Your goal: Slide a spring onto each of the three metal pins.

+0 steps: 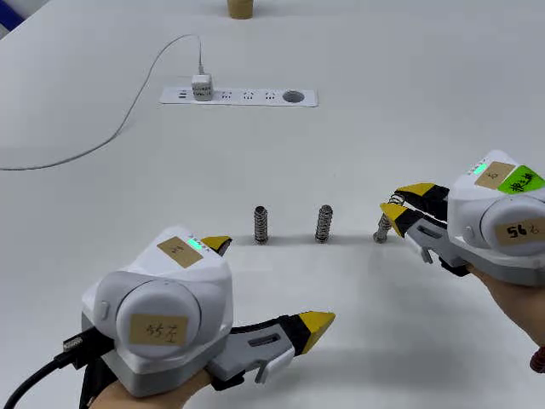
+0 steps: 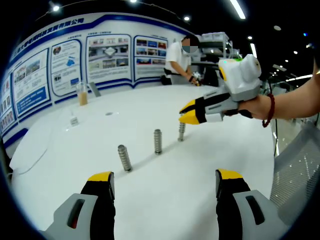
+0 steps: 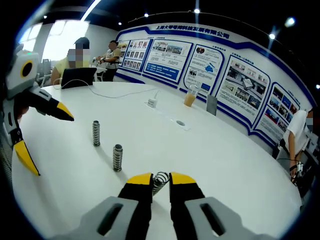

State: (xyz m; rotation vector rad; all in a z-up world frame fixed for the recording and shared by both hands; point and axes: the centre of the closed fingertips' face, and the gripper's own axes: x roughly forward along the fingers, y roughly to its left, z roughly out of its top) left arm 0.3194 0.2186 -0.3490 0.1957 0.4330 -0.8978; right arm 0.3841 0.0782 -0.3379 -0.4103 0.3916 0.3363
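**Row of three springs, both tools in frame.** My left tool (image 1: 266,285) sits low over the near side of the white bench (image 1: 366,153). Its yellow-tipped jaws are spread wide and grasp nothing. My right tool (image 1: 404,201) is at the right end of the row, with its jaws drawn in on the third spring (image 3: 160,181), which sits between the tips in the right gripper view. In the head view this spring leans, its lower end down at the bench. I cannot tell whether a pin runs inside it.

The middle spring (image 1: 324,223) and the left spring (image 1: 261,224) stand upright in line, apart from each other and from both tools. Beyond them lies a power strip (image 1: 247,97) with a charger (image 1: 202,87) plugged in and a cable (image 1: 132,106) trailing left. A cup (image 1: 240,8) stands at the far edge.
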